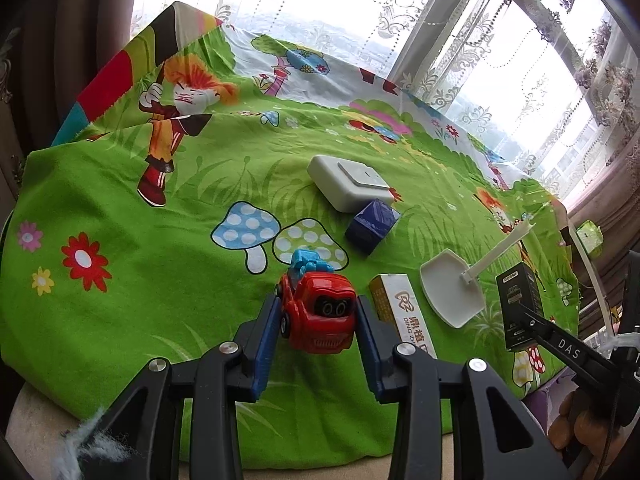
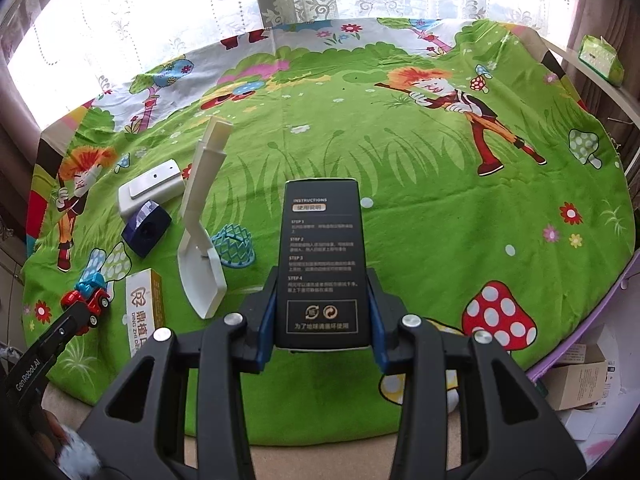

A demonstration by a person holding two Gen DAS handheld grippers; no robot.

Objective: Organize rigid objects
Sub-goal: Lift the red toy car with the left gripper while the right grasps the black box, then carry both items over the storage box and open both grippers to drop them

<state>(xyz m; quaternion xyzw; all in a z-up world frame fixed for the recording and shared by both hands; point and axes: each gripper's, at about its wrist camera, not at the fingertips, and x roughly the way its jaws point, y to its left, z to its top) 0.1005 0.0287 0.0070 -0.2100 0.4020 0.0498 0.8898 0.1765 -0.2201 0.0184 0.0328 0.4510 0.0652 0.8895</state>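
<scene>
A red toy car with a blue rear (image 1: 320,316) sits between the blue pads of my left gripper (image 1: 317,304), which is shut on its sides just above the green cartoon cloth (image 1: 120,320). In the right wrist view the same car (image 2: 90,300) shows at the far left. My right gripper (image 2: 323,280) is shut on a black printed box (image 2: 322,240), held upright with its instruction side facing the camera. The left wrist view shows that box (image 1: 518,304) at the right, clamped by the other gripper's fingers.
On the cloth lie a white switch box (image 2: 152,190), a dark blue cube (image 2: 146,228), a white plastic shovel (image 2: 200,264), a yellow-and-white carton (image 2: 144,308) and a teal basket (image 2: 234,246). A green tissue pack (image 2: 600,58) and cardboard boxes (image 2: 576,384) sit beyond the right edge.
</scene>
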